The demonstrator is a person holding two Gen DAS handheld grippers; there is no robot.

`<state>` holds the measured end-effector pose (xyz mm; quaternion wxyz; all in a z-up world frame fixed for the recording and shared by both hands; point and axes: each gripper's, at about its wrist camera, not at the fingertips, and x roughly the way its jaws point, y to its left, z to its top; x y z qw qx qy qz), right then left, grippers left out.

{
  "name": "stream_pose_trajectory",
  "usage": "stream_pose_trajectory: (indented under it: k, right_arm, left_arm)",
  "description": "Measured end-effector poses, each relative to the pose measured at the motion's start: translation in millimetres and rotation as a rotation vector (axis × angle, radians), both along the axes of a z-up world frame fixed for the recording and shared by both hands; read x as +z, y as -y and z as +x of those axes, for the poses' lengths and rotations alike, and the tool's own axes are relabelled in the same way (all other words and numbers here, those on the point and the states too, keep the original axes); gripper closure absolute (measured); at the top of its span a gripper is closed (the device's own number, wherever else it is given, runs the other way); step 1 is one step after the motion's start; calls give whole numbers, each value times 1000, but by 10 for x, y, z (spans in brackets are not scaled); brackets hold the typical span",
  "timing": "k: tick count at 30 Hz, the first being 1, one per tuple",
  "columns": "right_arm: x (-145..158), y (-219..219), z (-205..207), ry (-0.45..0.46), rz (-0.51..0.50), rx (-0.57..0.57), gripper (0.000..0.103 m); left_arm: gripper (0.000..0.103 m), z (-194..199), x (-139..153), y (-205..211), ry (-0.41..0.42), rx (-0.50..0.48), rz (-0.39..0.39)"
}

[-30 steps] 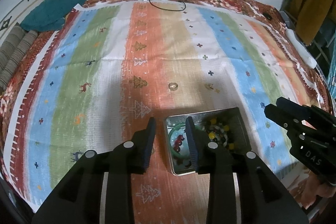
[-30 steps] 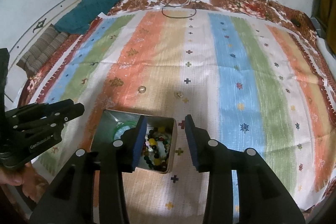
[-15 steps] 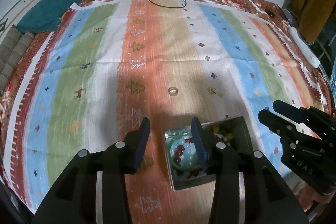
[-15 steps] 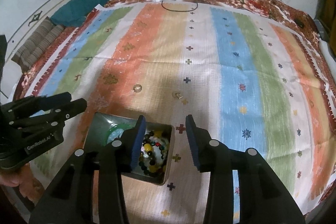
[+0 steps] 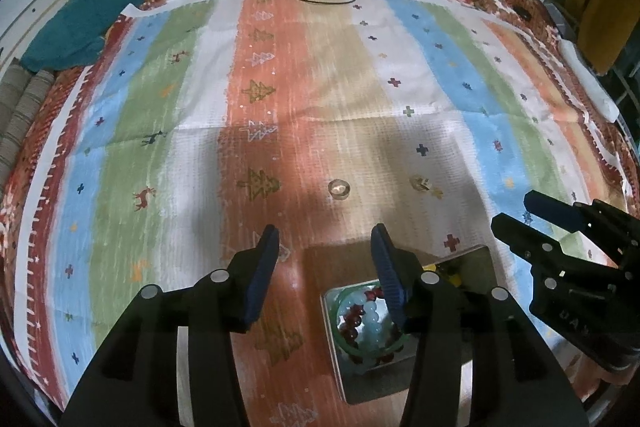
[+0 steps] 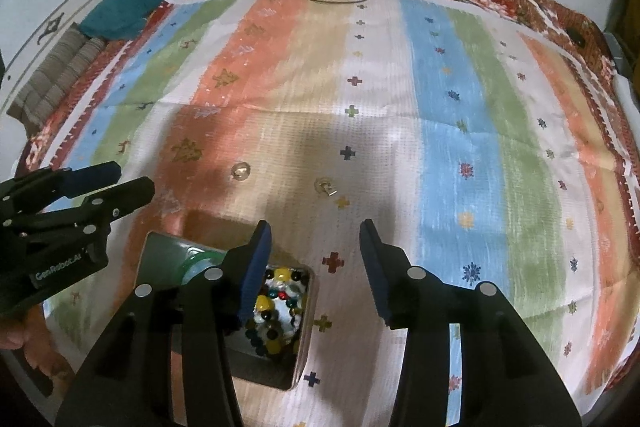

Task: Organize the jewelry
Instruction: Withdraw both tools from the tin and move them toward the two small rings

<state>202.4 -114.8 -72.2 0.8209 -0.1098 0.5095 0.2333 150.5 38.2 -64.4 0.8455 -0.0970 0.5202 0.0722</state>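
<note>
Left wrist view: a metal tin (image 5: pixel 404 383) of jewelry sits on the striped cloth (image 5: pixel 320 99), under both grippers.
Its left part holds a green bangle (image 5: pixel 348 343) with pale and dark red beads (image 5: pixel 352 323) inside it; in the right wrist view the tin's (image 6: pixel 306 343) other part holds a heap of mixed yellow, dark and white beads (image 6: pixel 278 307). Two small pieces lie loose on the cloth beyond it: a ring (image 5: pixel 339 188) and a gold piece (image 5: pixel 421 182). The left gripper (image 5: pixel 325 251) and right gripper (image 6: pixel 311 247) have just been opening; both sets of jaws stand apart, nothing between them.
</note>
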Motion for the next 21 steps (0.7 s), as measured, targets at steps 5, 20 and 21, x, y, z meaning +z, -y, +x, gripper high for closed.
stream_pose_trajectory:
  k: [5,20,21]
  right_arm:
    - [-86,-46,107,-20,-16,1,57]
    - [-303,-133,328,-80,-48,13,57]
    - [-331,-131,351,-87,-51,11,57]
  left_arm:
    - [55,118,-88,-29,-27,-1,0]
    - [55,378,-360,-76,-88,-18,-23]
    - [55,392,-401,-97,-94,-18,-31]
